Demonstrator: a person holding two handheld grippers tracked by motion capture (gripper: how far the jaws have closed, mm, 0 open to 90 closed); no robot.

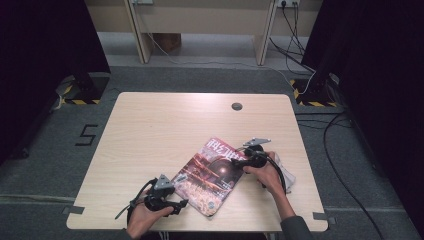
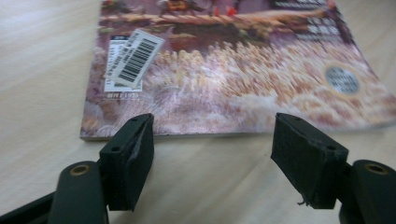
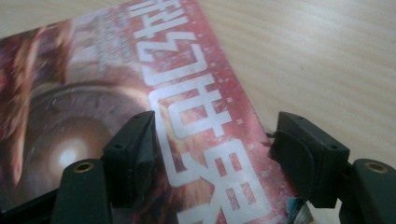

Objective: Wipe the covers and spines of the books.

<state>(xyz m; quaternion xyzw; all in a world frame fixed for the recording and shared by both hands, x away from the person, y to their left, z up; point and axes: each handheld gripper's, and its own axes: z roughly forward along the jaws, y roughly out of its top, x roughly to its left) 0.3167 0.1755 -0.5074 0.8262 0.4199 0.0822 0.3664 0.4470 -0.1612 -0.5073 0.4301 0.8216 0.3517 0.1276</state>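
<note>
A magazine [image 1: 210, 175] with a red and brown cover lies flat and askew on the wooden table [image 1: 160, 125], right of centre near the front. My left gripper [image 1: 179, 205] rests low on the table at the magazine's near left corner. In the left gripper view the magazine [image 2: 233, 79] shows a barcode sticker [image 2: 135, 56], and the left gripper [image 2: 212, 135] stands open just short of its edge, touching nothing. My right gripper [image 1: 239, 161] is at the right edge. There the right gripper [image 3: 215, 135] is open, one jaw over the magazine's title [image 3: 196, 112] and the other past the edge.
A crumpled whitish thing [image 1: 290, 174] lies under the right hand. A round grey cable port [image 1: 237, 106] sits near the table's far edge. Bare tabletop stretches to the left and back. Cables [image 1: 345, 165] run across the floor on the right.
</note>
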